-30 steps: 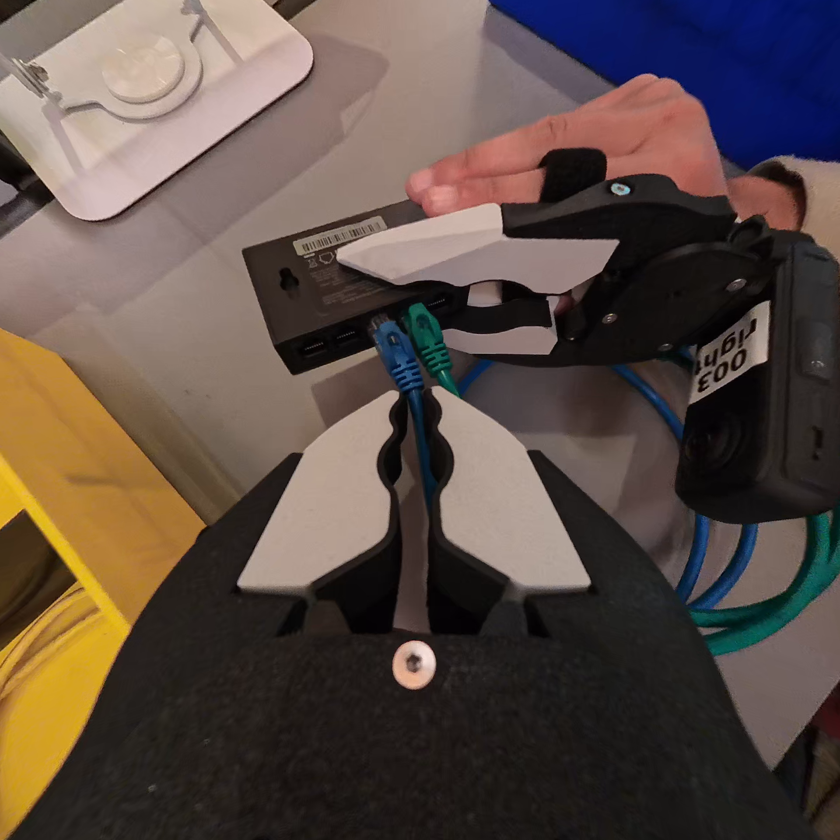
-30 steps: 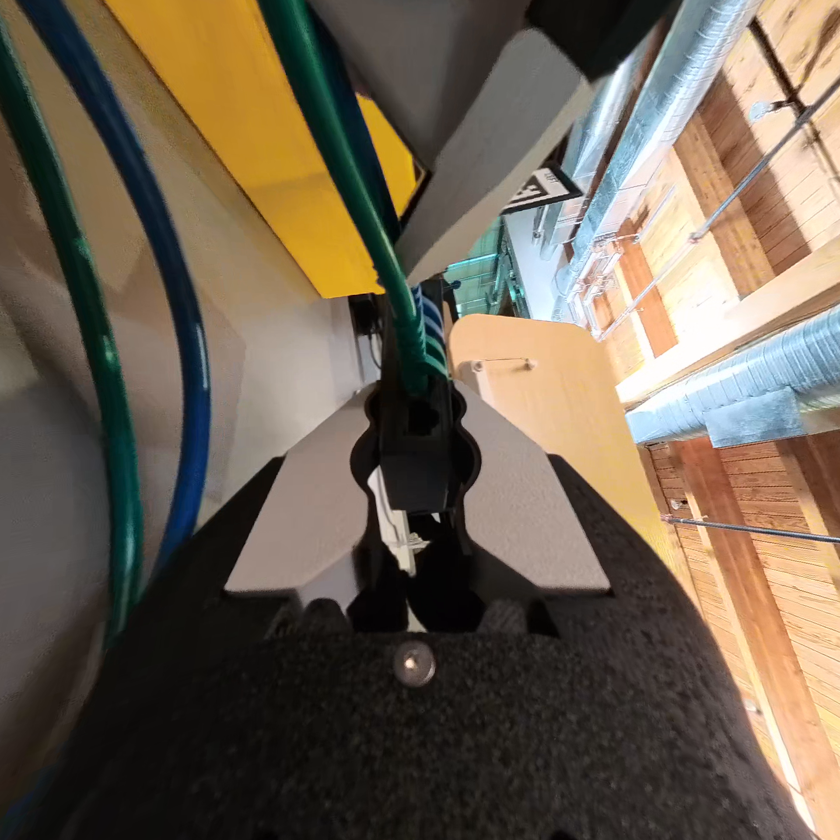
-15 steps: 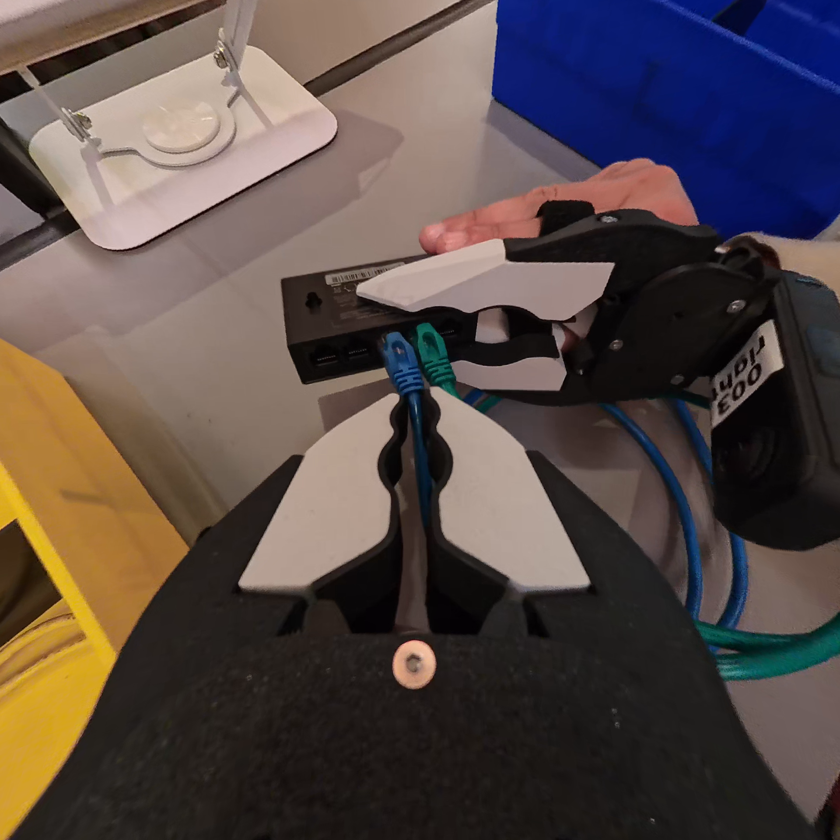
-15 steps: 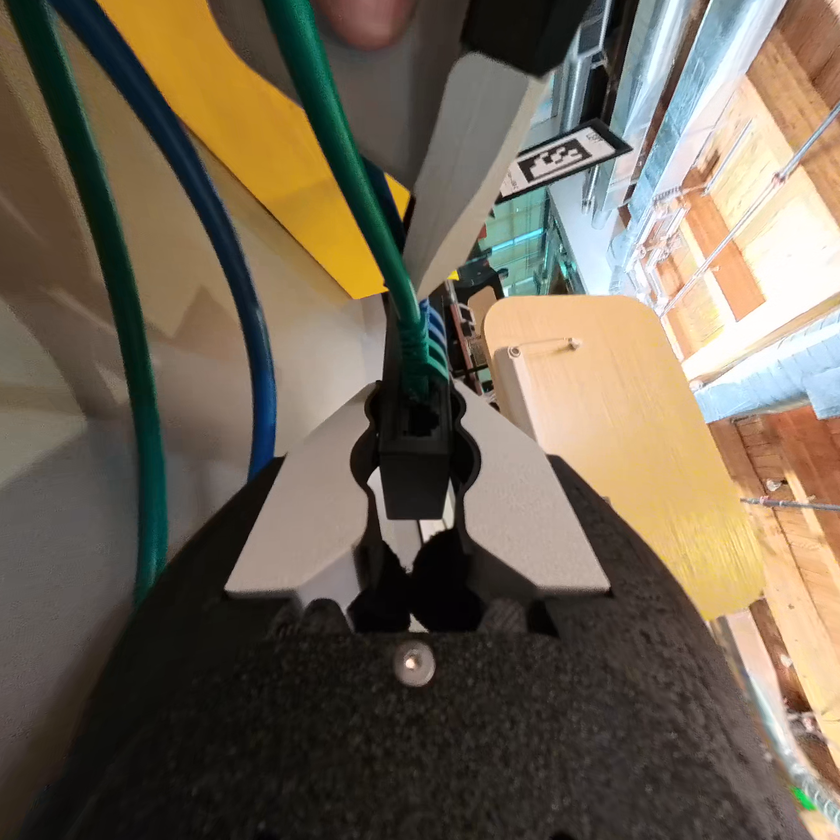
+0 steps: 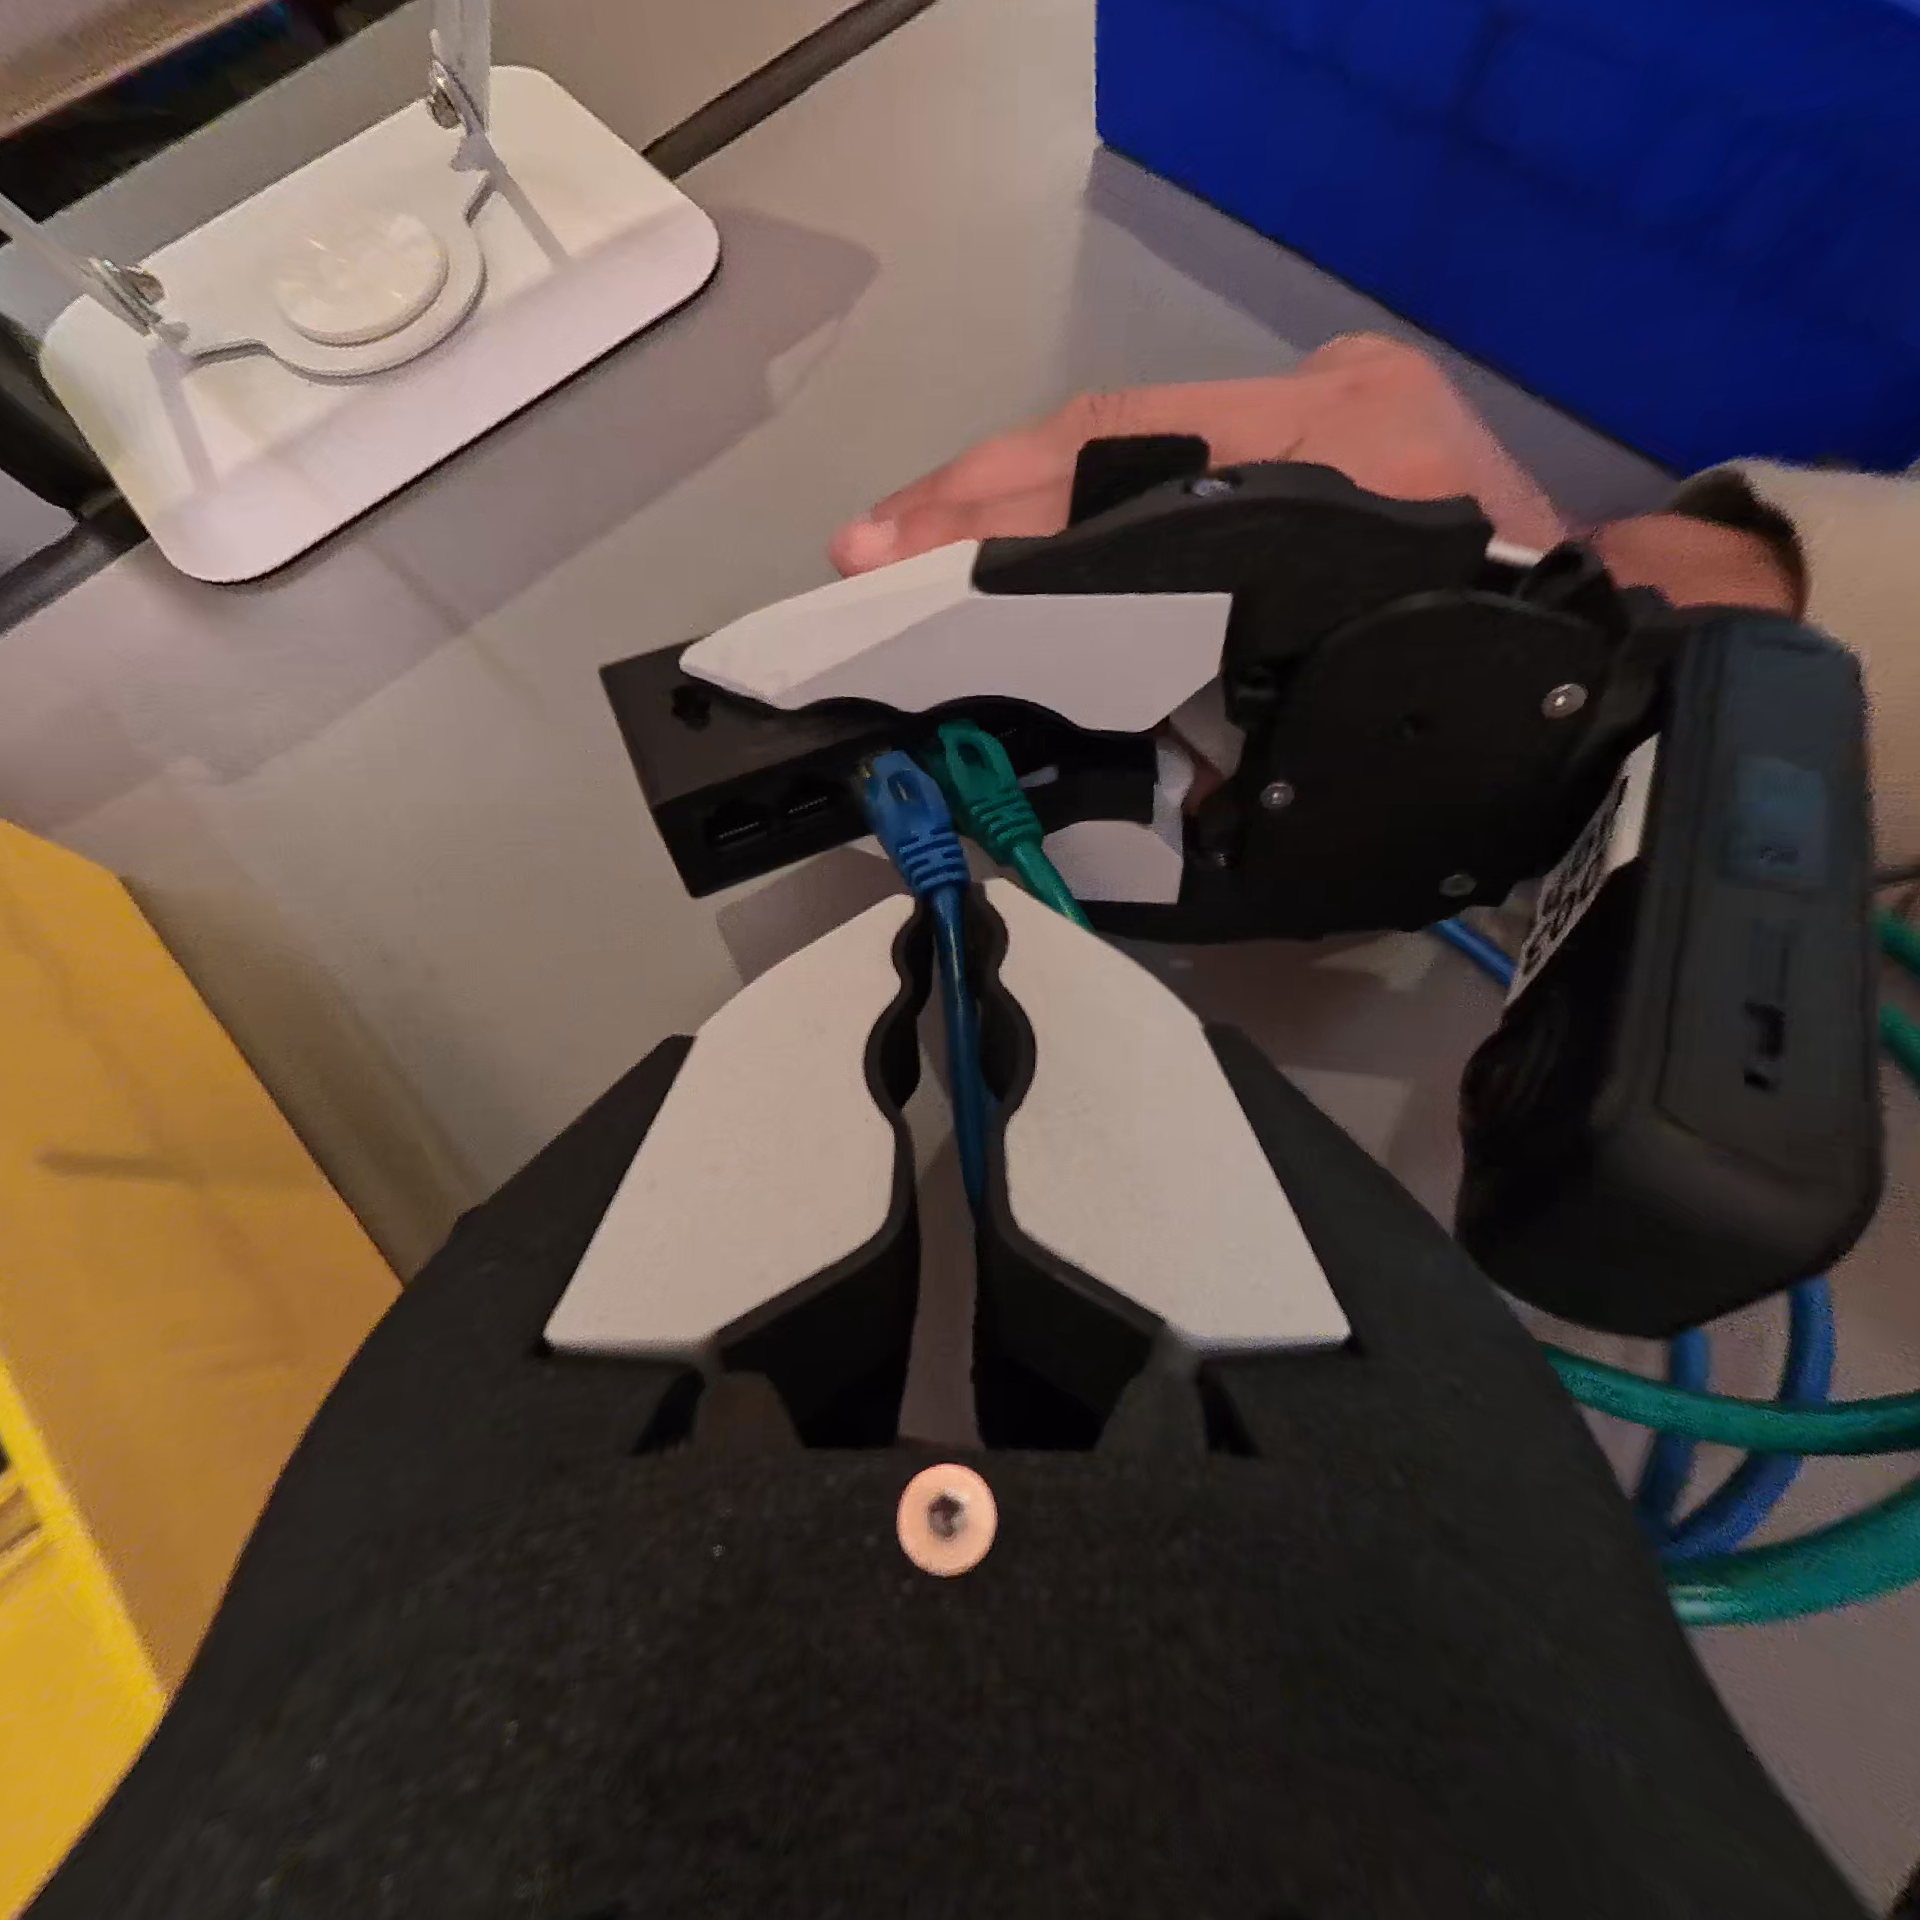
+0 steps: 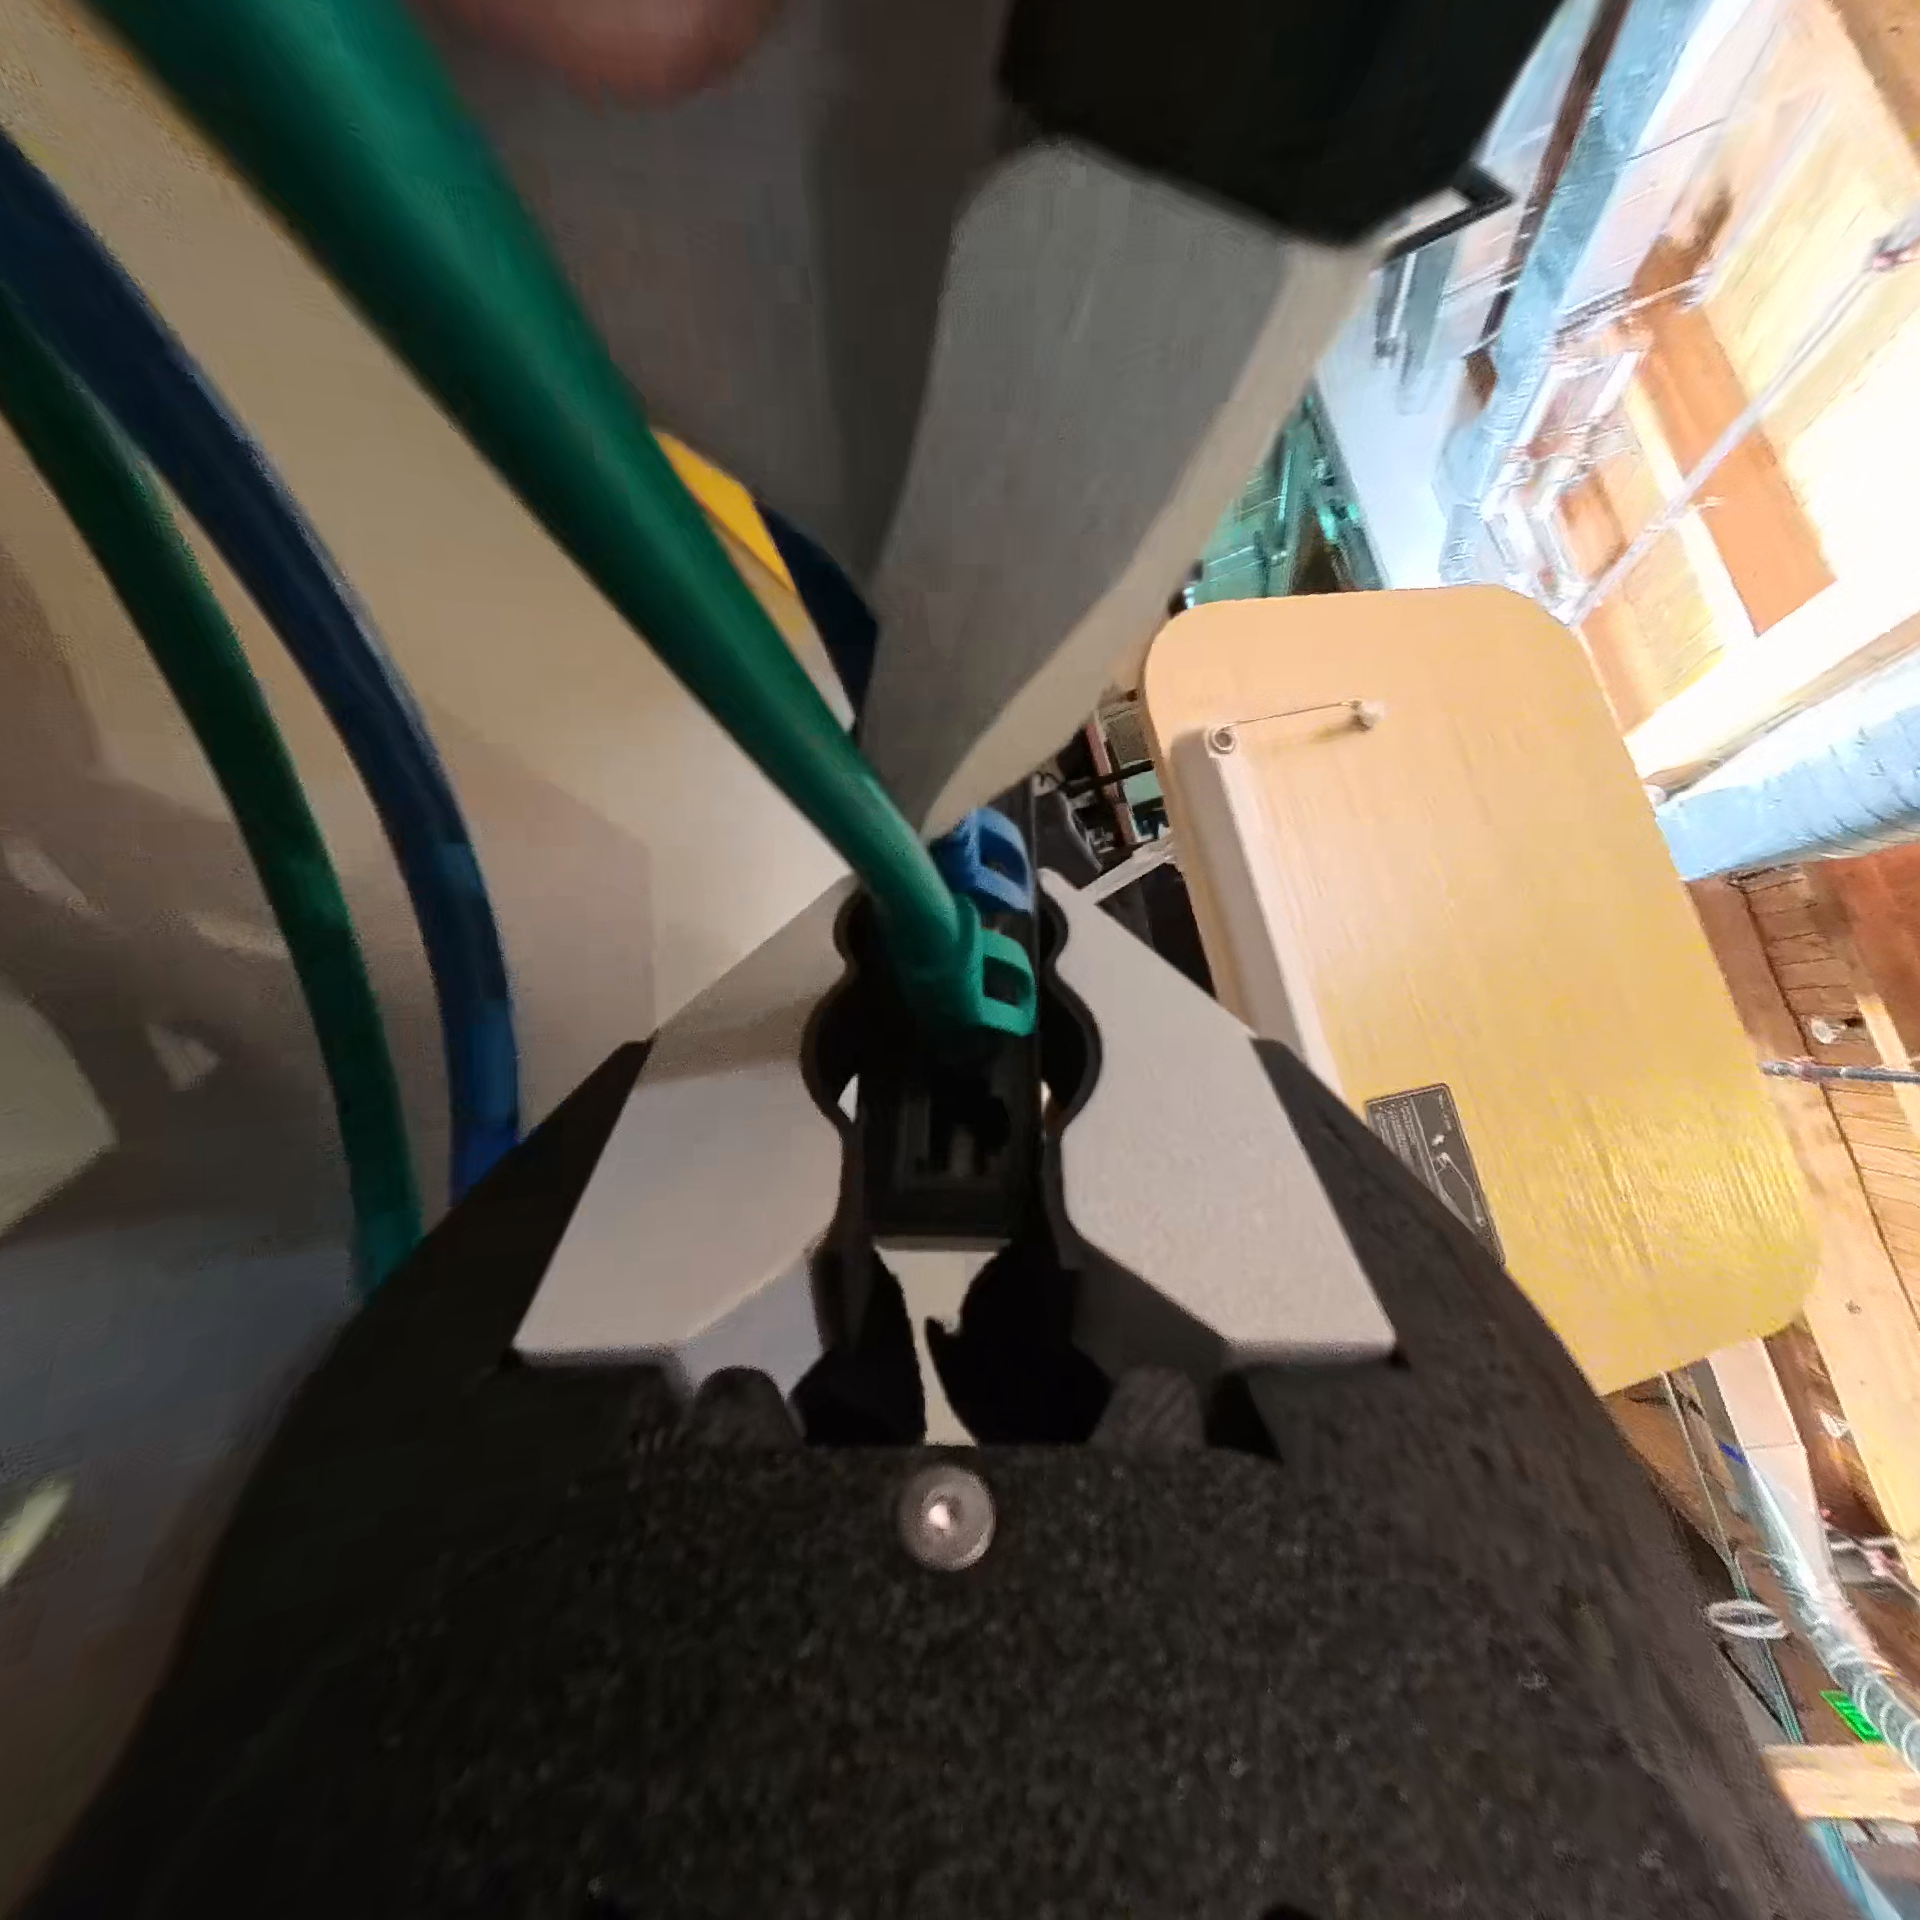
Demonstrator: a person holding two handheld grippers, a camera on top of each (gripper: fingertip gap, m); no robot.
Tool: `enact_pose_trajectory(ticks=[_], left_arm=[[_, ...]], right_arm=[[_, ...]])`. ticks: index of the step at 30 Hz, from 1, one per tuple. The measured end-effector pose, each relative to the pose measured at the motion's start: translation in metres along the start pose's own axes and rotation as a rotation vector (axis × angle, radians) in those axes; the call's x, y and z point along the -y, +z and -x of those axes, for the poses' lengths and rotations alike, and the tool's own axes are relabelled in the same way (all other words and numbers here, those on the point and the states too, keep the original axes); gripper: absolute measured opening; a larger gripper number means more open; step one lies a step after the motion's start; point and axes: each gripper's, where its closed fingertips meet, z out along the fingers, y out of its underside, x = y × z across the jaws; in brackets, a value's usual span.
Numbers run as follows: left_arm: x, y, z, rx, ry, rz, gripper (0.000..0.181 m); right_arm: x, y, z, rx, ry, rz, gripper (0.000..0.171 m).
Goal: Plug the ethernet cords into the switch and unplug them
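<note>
Two claws work one small black switch (image 5: pixel 727 790), seen from the left wrist view. Nearest the lens, at lower centre, the left claw (image 5: pixel 951 935) is clenched on the blue ethernet cord (image 5: pixel 961 1049), which runs up between its grey fingers (image 5: pixel 769 1143) to a blue plug (image 5: pixel 914 821) seated in the switch's front ports. Just beside it, to the right, a green plug (image 5: pixel 987 790) sits in the neighbouring port, its green ethernet cord (image 5: pixel 1745 1418) looping with the blue one at the right edge. At centre frame the right claw (image 5: pixel 914 748), held in a person's hand (image 5: pixel 1247 436), grips the switch from the right side, one finger above and one below; the switch appears tilted above the grey tabletop (image 5: pixel 987 312). Farther off, a white stand base (image 5: pixel 582 249) lies at upper left, a blue bin (image 5: pixel 1558 187) at upper right and a yellow box (image 5: pixel 156 1143) along the left edge.

From the right wrist view, the switch (image 6: pixel 940 1174) sits clamped between the right claw's fingers (image 6: pixel 1174 1164).
</note>
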Motion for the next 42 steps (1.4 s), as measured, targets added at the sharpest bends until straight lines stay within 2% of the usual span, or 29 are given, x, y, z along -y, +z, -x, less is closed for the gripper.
enact_pose_trajectory(ticks=[1, 11, 15, 18, 21, 26, 31, 36, 39, 42], left_arm=[[0.001, 0.001, 0.000, 0.008, 0.001, -0.005, 0.006], [0.002, 0.007, 0.004, 0.074, -0.051, -0.057, 0.005], [-0.002, 0.013, 0.006, 0.020, -0.106, -0.056, 0.005], [0.001, 0.012, 0.005, -0.001, -0.120, -0.083, 0.006], [0.002, 0.012, 0.008, 0.017, -0.156, -0.085, 0.005], [-0.005, 0.007, 0.025, 0.074, -0.187, -0.077, 0.005], [-0.002, 0.004, 0.022, 0.030, -0.185, -0.079, 0.005], [0.007, -0.001, 0.025, 0.028, -0.161, -0.103, 0.005], [0.024, -0.028, 0.030, 0.056, -0.168, -0.204, 0.005], [0.039, -0.092, 0.050, 0.132, -0.181, -0.343, 0.012]], right_arm=[[-0.001, 0.000, -0.001, -0.002, -0.008, -0.001, 0.027], [-0.003, 0.001, -0.002, -0.007, -0.036, 0.055, 0.025], [-0.009, 0.003, 0.004, 0.014, -0.048, 0.081, 0.025], [-0.008, 0.004, 0.001, 0.013, -0.036, 0.034, 0.026], [-0.008, 0.003, 0.000, 0.005, 0.020, -0.006, 0.029], [-0.027, 0.005, 0.004, 0.038, 0.063, 0.081, 0.038], [-0.023, 0.002, -0.004, -0.004, 0.004, 0.038, 0.028], [-0.023, 0.002, -0.006, 0.032, 0.047, 0.035, 0.027], [-0.035, 0.002, -0.008, 0.033, 0.073, 0.077, 0.027], [-0.053, 0.002, -0.017, 0.013, 0.180, 0.120, 0.027]])
